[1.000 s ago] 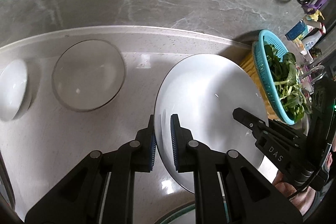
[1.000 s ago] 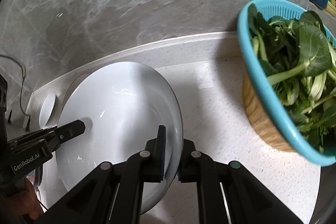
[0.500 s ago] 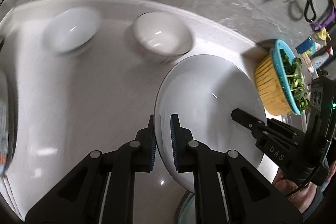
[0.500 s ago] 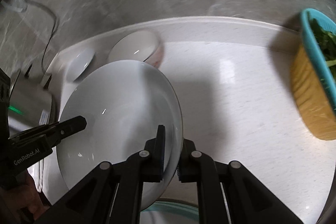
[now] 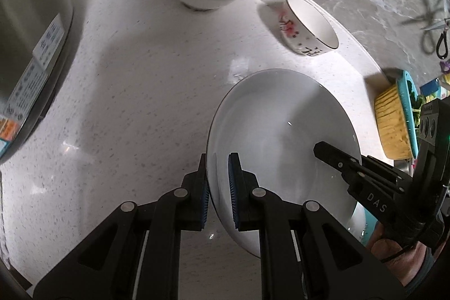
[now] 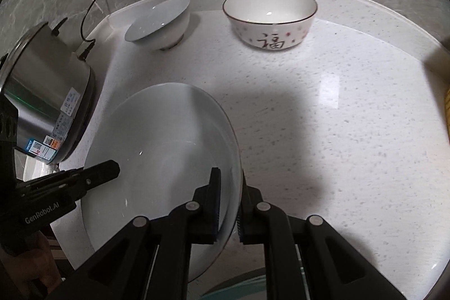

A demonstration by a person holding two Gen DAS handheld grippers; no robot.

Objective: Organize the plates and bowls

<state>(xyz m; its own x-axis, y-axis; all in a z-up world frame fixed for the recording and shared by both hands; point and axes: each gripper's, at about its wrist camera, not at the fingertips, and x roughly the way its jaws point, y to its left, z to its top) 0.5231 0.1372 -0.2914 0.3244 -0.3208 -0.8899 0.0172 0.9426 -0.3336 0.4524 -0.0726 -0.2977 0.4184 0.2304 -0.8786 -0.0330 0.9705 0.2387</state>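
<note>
Both grippers [image 5: 218, 182] [image 6: 228, 197] clamping plate [image 5: 281, 131], prob. lifted, 2 bowls [image 6: 270, 18] behind

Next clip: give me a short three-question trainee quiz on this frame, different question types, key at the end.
1. True or false: both claws grip the same white plate.
2. Which bowl bears a black character? A: the plain white bowl. B: the patterned bowl.
3. Fill in: the steel cooker stands beside the ___ claw.

Key: 1 true; the left claw pinches one rim, the right claw the opposite rim. 2 B. 3 left.
</note>
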